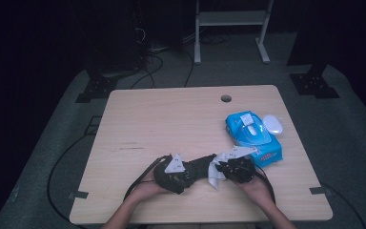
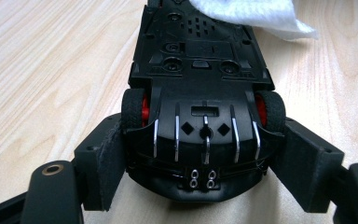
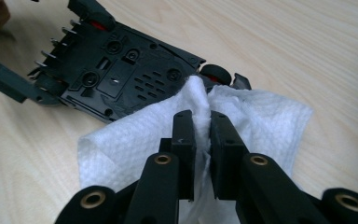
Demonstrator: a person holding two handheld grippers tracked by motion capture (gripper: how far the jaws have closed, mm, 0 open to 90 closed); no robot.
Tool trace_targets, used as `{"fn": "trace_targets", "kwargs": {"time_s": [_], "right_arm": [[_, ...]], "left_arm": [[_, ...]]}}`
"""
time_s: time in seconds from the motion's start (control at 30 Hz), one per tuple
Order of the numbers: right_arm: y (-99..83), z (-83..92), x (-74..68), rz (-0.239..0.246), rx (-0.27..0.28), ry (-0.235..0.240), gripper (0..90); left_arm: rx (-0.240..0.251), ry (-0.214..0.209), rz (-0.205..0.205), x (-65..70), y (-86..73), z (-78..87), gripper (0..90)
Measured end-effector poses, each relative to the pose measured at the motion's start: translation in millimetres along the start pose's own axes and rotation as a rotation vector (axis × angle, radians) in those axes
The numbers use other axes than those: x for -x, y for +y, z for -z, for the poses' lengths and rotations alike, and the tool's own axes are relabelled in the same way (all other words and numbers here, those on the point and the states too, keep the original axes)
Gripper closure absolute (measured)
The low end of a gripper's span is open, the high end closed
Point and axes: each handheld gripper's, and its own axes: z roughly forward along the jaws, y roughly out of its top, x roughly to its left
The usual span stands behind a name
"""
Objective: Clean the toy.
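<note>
**Wiping down the belly of a toy car: grip notes**

So, quick rundown of how this stuff should handle. The toy car (image 2: 200, 93) is belly-up just above the near middle of the wooden table (image 1: 171, 119), black plastic chassis showing, red hubs inside the rubber tyres. The left gripper (image 2: 200, 154) has its jaws partly spread and clamped across the car's rear end, pads squeezing the bodywork right by the back wheels. Good spot to hold it, I reckon: that's the widest, stiffest part. It looks light and rigid, a hard shell that won't flex, but glossy enough to slip if the squeeze eases. I'd stay off the thin silver fins on the diffuser and the little exhaust tips, since those look like the bits that'd snap.

The right gripper (image 3: 201, 135) is nearly fully closed, pinching a fold of a white wet wipe (image 3: 261, 121), which is draped against the front end of the chassis. Soft, floppy, no weight to it at all, so it only goes where the pinch drags it. Bunching it like this seems the way to get any pressure through it.

Off to the right sits the blue wipes pack (image 1: 253, 136) with a white computer mouse (image 1: 272, 124) just beside it. The pack has printing on it but it's too small to read, and I can't make out any lettering moulded into the chassis either.
</note>
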Motion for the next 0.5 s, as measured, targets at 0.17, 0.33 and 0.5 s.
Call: {"fn": "trace_targets", "kwargs": {"time_s": [0.17, 0.33, 0.5], "right_arm": [[16.4, -9.5, -4.6, 0.020, 0.025, 0.003, 80.8], [39.2, -31.0, -11.2, 0.069, 0.033, -0.023, 80.9], [31.5, -25.0, 7.3, 0.035, 0.015, -0.099, 80.8]], "left_arm": [[-0.009, -0.002, -0.018, 0.8, 1.0, -2.8, 24.2], [0.003, -0.006, -0.012, 0.7, 0.9, -1.1, 24.3], [0.005, -0.012, -0.005, -1.0, -0.4, -0.1, 24.3]]}}
